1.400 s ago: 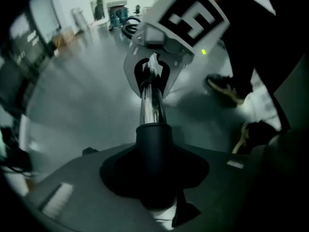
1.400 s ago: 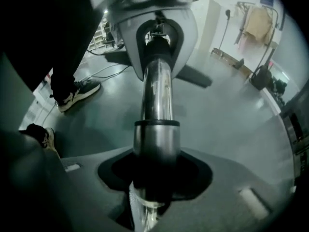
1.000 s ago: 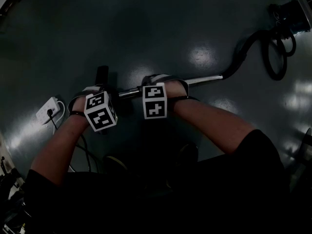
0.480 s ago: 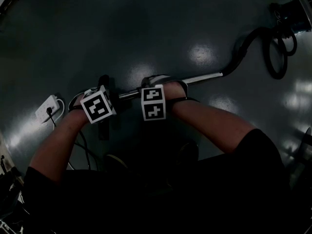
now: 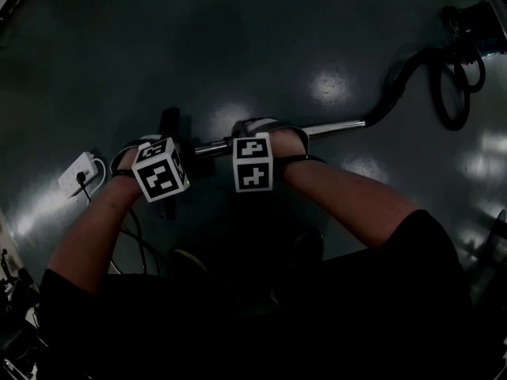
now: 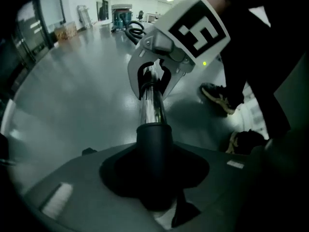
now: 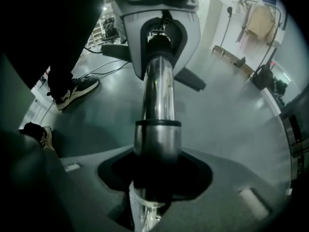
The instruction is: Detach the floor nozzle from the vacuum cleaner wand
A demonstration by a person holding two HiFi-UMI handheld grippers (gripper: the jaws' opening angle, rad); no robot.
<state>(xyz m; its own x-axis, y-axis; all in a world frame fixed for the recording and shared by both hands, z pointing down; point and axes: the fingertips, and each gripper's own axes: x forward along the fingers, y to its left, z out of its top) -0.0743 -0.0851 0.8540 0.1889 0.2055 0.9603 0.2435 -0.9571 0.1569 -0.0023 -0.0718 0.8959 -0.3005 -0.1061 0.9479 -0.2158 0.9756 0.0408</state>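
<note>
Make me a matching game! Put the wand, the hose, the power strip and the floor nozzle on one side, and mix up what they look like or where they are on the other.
Things:
1. wand
2. hose
3. power strip
4. floor nozzle

Clues:
A. white, on the floor at the left
B. black neck, clamped by the left gripper
C. shiny metal, clamped by the right gripper
D. black, looped on the floor far right

Pairs: 1-C, 2-D, 3-A, 4-B
</note>
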